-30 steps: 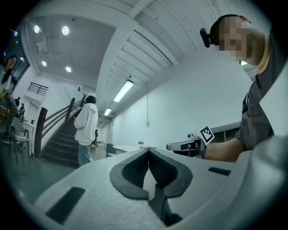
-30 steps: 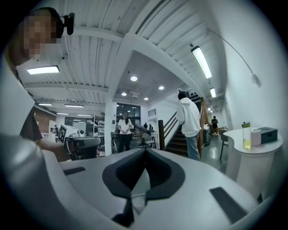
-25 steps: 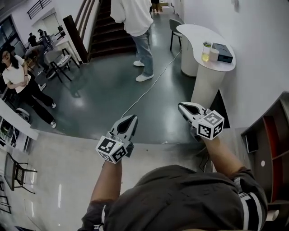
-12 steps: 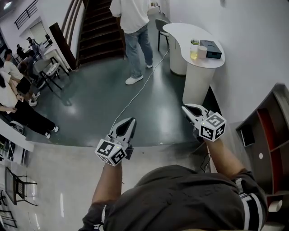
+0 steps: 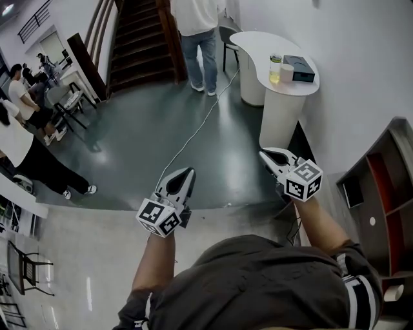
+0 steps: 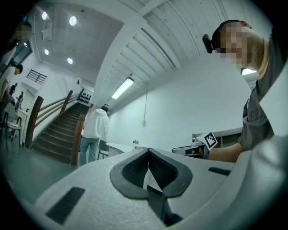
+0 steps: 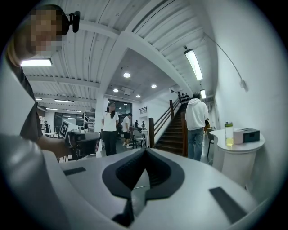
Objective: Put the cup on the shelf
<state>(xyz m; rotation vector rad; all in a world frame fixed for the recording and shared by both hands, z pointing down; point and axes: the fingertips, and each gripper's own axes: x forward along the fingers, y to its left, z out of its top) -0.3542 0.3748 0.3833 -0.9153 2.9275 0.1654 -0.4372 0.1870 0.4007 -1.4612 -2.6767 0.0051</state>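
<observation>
A small white cup [image 5: 287, 73] stands on the curved white table [image 5: 258, 44] far ahead, between a bottle of yellow liquid [image 5: 276, 67] and a dark box [image 5: 302, 69]. The shelf [image 5: 381, 187], dark with red-brown boards, stands against the wall at my right. My left gripper [image 5: 188, 171] is held over the floor, shut and empty. My right gripper [image 5: 262, 153] points toward the table's base, also shut with nothing in it. In the right gripper view the cup [image 7: 238, 136] and bottle [image 7: 229, 134] sit on the table top beyond the closed jaws [image 7: 145, 151]. The left gripper [image 6: 148, 151] shows its pads pressed together.
A person in a white hoodie [image 5: 197, 16] stands by the stairs [image 5: 139, 45]. A white cable [image 5: 193, 132] runs across the dark floor. Several people and chairs [image 5: 61, 97] are at the far left. A dark chair [image 5: 227, 35] stands behind the table.
The person in the hoodie has walked away toward the stairs. The people at the left have shifted. Both grippers have stayed shut and nearly still.
</observation>
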